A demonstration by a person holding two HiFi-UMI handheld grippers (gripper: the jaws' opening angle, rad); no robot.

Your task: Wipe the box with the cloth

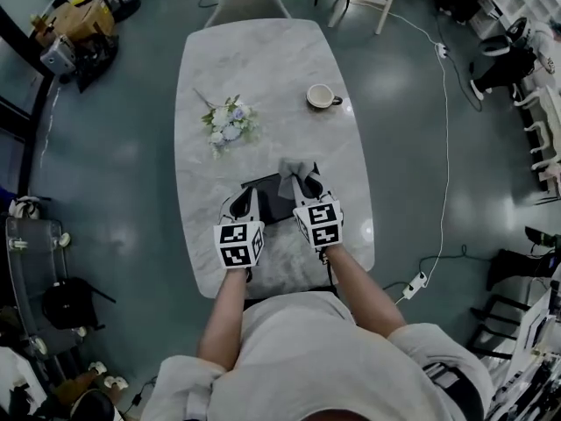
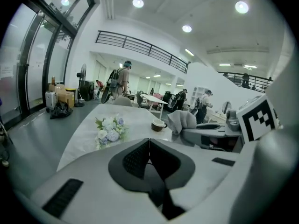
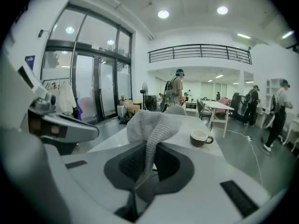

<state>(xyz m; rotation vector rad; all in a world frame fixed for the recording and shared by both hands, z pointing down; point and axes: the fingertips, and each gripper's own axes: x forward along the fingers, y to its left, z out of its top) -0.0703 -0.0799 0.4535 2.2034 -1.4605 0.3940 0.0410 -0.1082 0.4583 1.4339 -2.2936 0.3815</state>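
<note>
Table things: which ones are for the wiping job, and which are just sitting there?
For the job: cloth, pinched in the right claw; dark box; left claw, shut and empty.
Just sitting there: flower bunch; cup.

Grey cloth [image 1: 296, 168] perhaps atop dark box [image 1: 268, 196]

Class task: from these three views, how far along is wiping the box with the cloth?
Done: the cloth is picked up, clamped in the right gripper. In hand: it is held at the dark box, by its far edge. The left gripper is shut, empty. Left: the wiping itself; no stroke shows.
</note>
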